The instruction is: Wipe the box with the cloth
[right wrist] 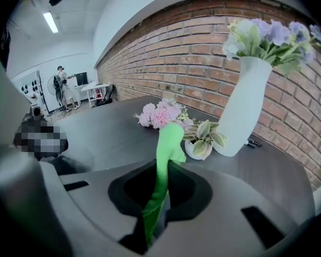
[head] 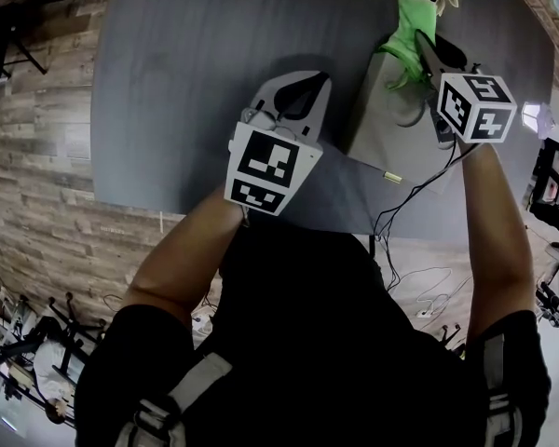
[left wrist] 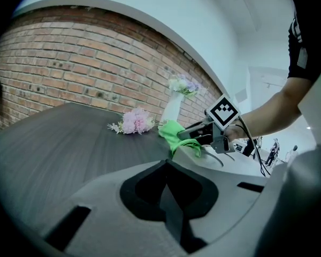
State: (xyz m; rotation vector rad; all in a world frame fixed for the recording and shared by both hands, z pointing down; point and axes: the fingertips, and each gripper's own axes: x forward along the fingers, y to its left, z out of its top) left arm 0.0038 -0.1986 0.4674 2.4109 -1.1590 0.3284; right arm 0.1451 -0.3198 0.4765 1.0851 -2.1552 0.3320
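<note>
Green cloth (head: pixel 412 26) is hanging bunched from the closed jaws of the right gripper (right wrist: pixel 159 199), touching the far edge of the flat grey box (head: pixel 382 124), which is lying on the table (head: pixel 196 82).

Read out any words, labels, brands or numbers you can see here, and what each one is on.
No readable text anywhere.
The left cube and right cube bear only black-and-white square patterns, no letters.
The cloth, box and vase show no lettering.

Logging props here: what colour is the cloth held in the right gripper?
Bright green; the cloth shows best in the right gripper view.
</note>
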